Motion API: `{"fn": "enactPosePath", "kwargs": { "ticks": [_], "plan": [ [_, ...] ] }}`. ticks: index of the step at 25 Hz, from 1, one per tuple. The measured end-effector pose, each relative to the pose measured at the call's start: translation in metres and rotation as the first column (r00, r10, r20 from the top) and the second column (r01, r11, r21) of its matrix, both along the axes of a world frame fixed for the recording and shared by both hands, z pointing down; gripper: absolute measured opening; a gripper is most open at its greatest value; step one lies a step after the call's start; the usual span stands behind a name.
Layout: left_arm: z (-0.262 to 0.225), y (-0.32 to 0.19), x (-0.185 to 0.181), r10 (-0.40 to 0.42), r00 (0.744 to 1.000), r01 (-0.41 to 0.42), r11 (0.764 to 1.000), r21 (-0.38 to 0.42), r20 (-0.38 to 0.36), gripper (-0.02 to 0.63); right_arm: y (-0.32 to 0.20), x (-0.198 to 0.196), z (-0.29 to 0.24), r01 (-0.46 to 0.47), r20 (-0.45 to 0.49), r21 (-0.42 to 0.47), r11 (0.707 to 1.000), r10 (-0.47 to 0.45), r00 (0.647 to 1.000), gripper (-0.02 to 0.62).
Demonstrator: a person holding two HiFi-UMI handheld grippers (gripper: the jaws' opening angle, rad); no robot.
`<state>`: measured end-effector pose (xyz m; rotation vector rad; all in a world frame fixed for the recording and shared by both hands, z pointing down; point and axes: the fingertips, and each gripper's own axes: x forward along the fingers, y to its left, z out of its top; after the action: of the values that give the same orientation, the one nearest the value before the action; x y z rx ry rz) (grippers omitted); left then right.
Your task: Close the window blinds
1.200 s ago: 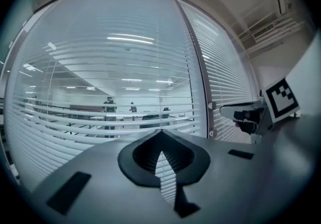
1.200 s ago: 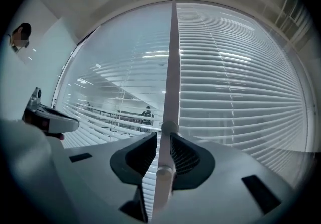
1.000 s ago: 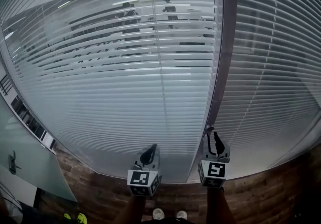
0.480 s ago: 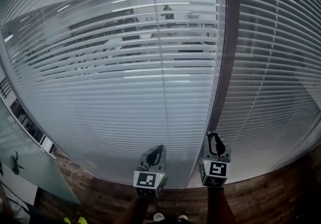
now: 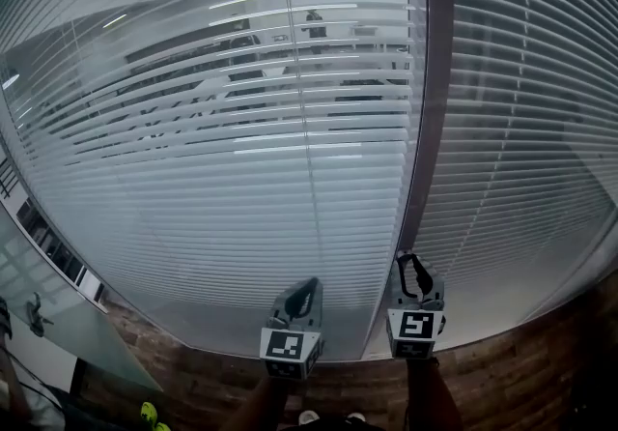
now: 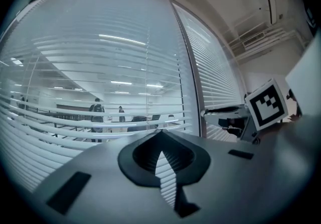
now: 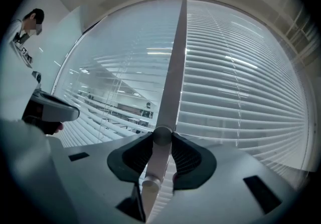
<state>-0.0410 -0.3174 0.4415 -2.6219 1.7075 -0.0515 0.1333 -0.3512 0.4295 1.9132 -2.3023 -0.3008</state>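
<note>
The left window blind [image 5: 241, 129] has its middle slats tilted apart, and an office shows through them. The right blind [image 5: 521, 129] looks flatter. A grey frame post [image 5: 430, 81] divides them. A pale tilt wand [image 7: 153, 168] hangs in front of the post and passes between the jaws of my right gripper [image 7: 161, 136] [image 5: 415, 274]. Those jaws have just been opening and now flank the wand closely without clamping it. My left gripper [image 6: 160, 135] [image 5: 301, 299] points at the left blind, its tips meeting with nothing in them.
Wooden flooring [image 5: 521, 371] runs under the windows. A glass panel [image 5: 58, 323] stands at the lower left. A person [image 7: 25, 27] is at the far left in the right gripper view. The two grippers sit close side by side.
My left gripper has drifted a little to the right, towards the right one. The right gripper has stayed by the frame post with the wand between its jaws.
</note>
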Motion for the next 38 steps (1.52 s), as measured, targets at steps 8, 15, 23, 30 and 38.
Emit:
{"fn": "enactPosePath", "kwargs": {
  "ticks": [8,15,23,30,38],
  "plan": [
    [-0.001,-0.002,-0.002,0.01,1.0,-0.01,1.0,0.012,0.002,0.0,0.0,-0.002,-0.003,0.051,-0.226,0.007,0.999,-0.049,0.973,0.118],
    [0.001,0.001,-0.01,0.003,1.0,-0.003,1.0,0.021,0.002,0.0,0.003,-0.006,-0.004,0.04,-0.455,0.009,0.999,-0.031,0.89,0.118],
    [0.001,0.004,-0.011,0.016,1.0,-0.016,1.0,0.016,-0.022,0.0,0.002,-0.008,0.0,-0.006,-0.751,0.065,0.998,0.053,0.658,0.118],
    [-0.001,0.007,-0.02,-0.004,1.0,0.005,1.0,0.009,-0.023,0.0,0.002,-0.01,0.003,-0.003,-0.904,0.103,0.995,0.095,0.416,0.118],
    [0.005,0.007,-0.027,-0.008,0.999,0.006,1.0,-0.024,-0.054,0.0,0.008,-0.011,0.001,0.033,-0.681,0.088,0.996,0.036,0.732,0.12]
  ]
}}
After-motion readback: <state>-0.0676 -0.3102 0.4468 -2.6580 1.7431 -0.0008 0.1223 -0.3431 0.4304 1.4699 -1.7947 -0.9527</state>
